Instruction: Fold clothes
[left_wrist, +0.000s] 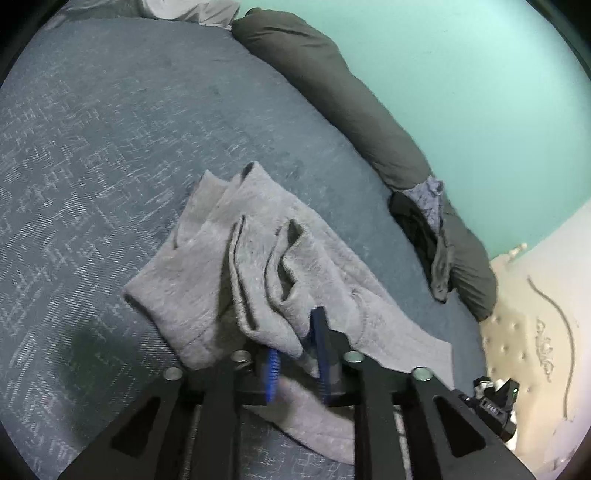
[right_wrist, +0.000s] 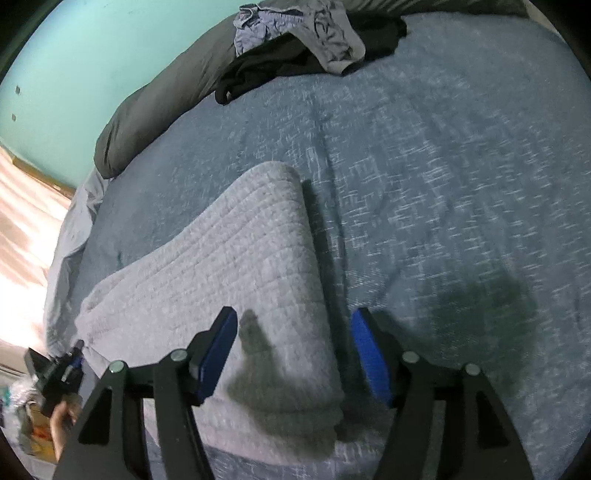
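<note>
A light grey quilted garment (left_wrist: 258, 266) lies crumpled in folds on the blue bedspread (left_wrist: 110, 147). My left gripper (left_wrist: 297, 363) is at the garment's near edge, and its blue pads pinch a raised fold of the cloth. In the right wrist view the same garment (right_wrist: 229, 266) shows a smooth folded edge running toward me. My right gripper (right_wrist: 295, 350) hovers over that edge with its jaws wide apart. The left pad is above the cloth, the right pad is above the bedspread (right_wrist: 443, 184), and neither presses on anything.
A long dark grey bolster (left_wrist: 332, 81) lies along the teal wall (left_wrist: 480, 92). A pile of black and blue-grey clothes (right_wrist: 295, 40) sits against it. A beige tufted surface (left_wrist: 524, 332) borders the bed. A hand (right_wrist: 62, 417) holds the other gripper at the lower left.
</note>
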